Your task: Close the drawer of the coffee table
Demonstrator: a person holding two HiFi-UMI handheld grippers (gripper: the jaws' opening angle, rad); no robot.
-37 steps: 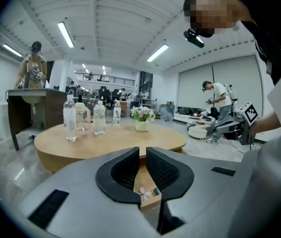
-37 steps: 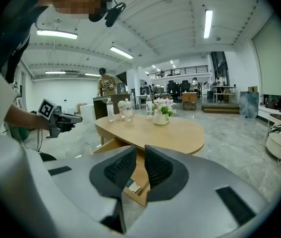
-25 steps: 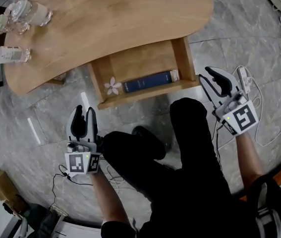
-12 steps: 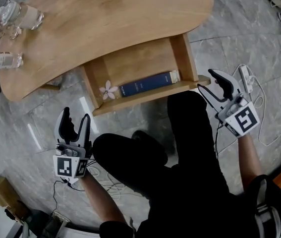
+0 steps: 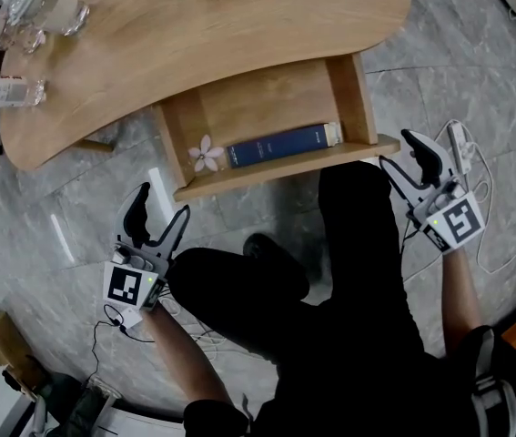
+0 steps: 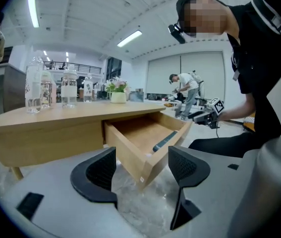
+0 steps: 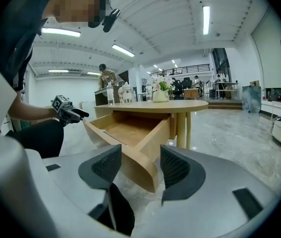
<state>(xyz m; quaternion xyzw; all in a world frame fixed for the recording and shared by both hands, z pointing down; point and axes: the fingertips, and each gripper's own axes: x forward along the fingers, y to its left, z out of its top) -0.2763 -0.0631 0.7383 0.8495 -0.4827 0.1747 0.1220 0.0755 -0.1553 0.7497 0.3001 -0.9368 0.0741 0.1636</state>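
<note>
The wooden coffee table [image 5: 212, 35] has its drawer [image 5: 267, 107] pulled out toward me. Inside, a blue book [image 5: 280, 144] and a white flower [image 5: 207, 154] lie against the front panel [image 5: 276, 169]. My left gripper [image 5: 159, 206] hovers just short of the drawer's front left corner [image 6: 142, 175]. Its jaws have just been opening and stand open, holding nothing [image 6: 141, 166]. My right gripper [image 5: 400, 153] is beside the front right corner [image 7: 147, 175]. Its jaws have also just been opening and stand open, gripping nothing [image 7: 140, 168].
Water bottles [image 5: 7, 89] and glass jars [image 5: 30, 12] stand at the table's far left end. My legs in black [image 5: 330, 271] are between the grippers, in front of the drawer. White cables [image 5: 462, 144] lie on the marble floor to the right.
Both grippers' jaws have spread wider. The left gripper has swung toward the drawer's left corner; the right gripper stays by the right corner. The drawer stays out.
</note>
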